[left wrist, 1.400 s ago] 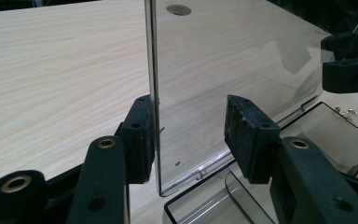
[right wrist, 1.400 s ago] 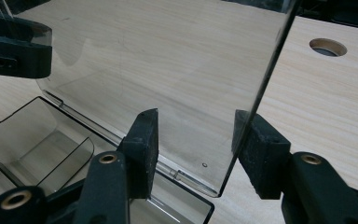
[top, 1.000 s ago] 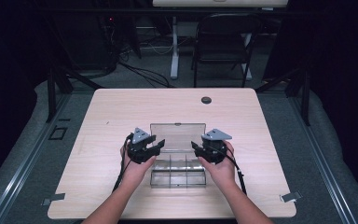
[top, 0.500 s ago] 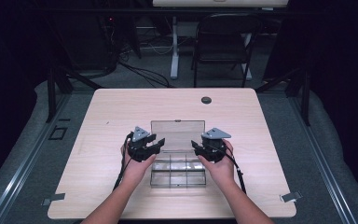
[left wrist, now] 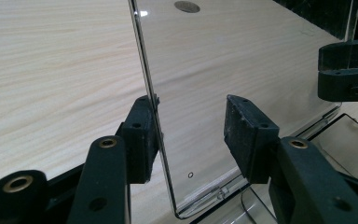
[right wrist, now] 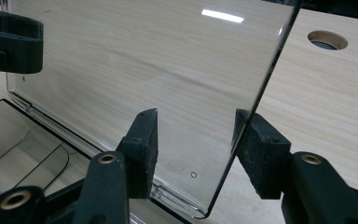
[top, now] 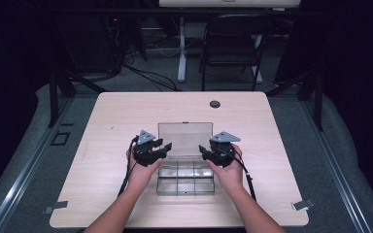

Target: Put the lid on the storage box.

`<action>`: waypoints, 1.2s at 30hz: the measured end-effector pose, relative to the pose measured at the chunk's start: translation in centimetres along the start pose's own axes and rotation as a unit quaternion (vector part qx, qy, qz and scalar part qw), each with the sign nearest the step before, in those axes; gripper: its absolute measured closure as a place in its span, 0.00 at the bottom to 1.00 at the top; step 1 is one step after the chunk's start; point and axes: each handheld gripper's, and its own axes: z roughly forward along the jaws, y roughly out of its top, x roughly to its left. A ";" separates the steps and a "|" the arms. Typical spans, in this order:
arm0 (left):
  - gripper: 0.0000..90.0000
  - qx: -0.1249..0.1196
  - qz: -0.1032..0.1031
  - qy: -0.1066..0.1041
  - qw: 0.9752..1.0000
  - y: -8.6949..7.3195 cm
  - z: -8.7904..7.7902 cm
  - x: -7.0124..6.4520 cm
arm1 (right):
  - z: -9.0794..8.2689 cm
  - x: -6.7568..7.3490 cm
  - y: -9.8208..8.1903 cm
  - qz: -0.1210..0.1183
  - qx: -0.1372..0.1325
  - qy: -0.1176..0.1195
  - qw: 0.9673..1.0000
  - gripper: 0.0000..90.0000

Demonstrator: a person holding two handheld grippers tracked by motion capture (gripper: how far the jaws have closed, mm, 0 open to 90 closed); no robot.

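Observation:
A clear plastic compartment box (top: 185,180) lies on the table's near middle, its clear lid (top: 185,137) standing raised behind it. My left gripper (top: 163,147) is at the lid's left edge and my right gripper (top: 204,151) at its right edge. In the left gripper view the lid's edge (left wrist: 150,107) runs along the left pad while the other pad stands apart, so my left gripper (left wrist: 193,135) is open. In the right gripper view the lid's edge (right wrist: 256,98) meets the right pad, and my right gripper (right wrist: 196,149) is open too.
The light wooden table (top: 126,116) has a round cable hole (top: 215,104) at the back. A folding chair (top: 230,48) and desk legs stand beyond it. Dark floor and rails lie to both sides.

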 end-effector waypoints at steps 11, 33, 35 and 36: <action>0.61 0.004 -0.032 -0.016 0.999 -0.1 0.5 0.7 | 0.4 -0.4 0.0 0.020 0.009 0.011 1.000 0.54; 0.61 0.030 -0.119 -0.041 0.992 -0.5 1.7 2.1 | 1.5 -1.9 -0.2 0.095 0.041 0.047 0.993 0.54; 0.61 0.033 -0.126 -0.045 0.990 -0.5 1.8 2.3 | 1.6 -1.9 -0.3 0.102 0.042 0.048 0.993 0.54; 0.61 0.034 -0.131 -0.047 0.990 -0.5 1.9 2.3 | 1.6 -2.0 -0.3 0.107 0.043 0.049 0.992 0.54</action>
